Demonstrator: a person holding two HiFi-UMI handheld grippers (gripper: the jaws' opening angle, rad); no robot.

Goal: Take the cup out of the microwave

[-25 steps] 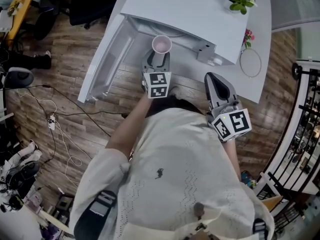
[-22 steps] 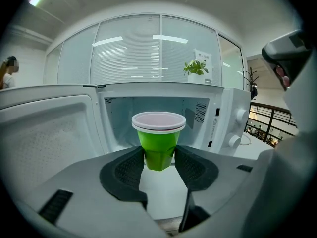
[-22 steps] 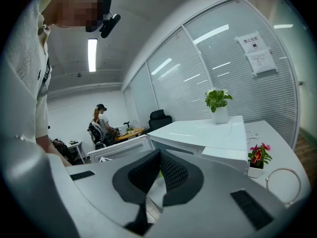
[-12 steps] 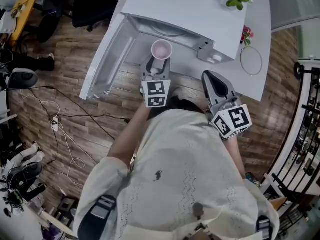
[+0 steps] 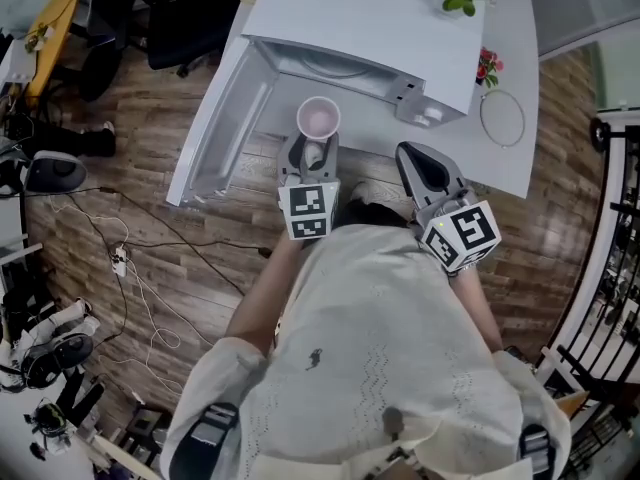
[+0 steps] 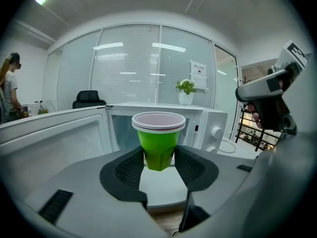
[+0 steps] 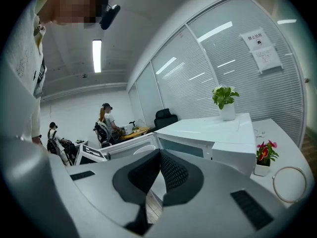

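Grip: the cup (image 6: pixel 158 143) is pinched low on its wall between the two pads of the left gripper (image 6: pixel 158 163), rim upward, base clear of any surface.
Handling: the cup is judged light and thin-walled (a green disposable type with a pale rolled rim). It is expected to dent under excess pressure and to slip if the hold is relaxed. No contents are seen from above, but it is best kept upright.
Hold point: the lower tapered wall is judged adequate; the rim is judged stiffer.
Right gripper (image 7: pixel 159 171): jaws are pressed together on nothing, well apart from the cup.
Position: the cup is held just in front of the open microwave (image 5: pixel 365 28), outside the cavity, with the door (image 5: pixel 215 128) swung wide at the left.
Surface: a white table (image 5: pixel 505 163), smooth and hard, is judged suitable for setting down; a wire ring (image 5: pixel 500 123) and a flower pot (image 5: pixel 490 71) are to be avoided.
Room: wood floor (image 5: pixel 130 158) with loose cables; glazed partition (image 6: pixel 129 68) with blinds beyond.
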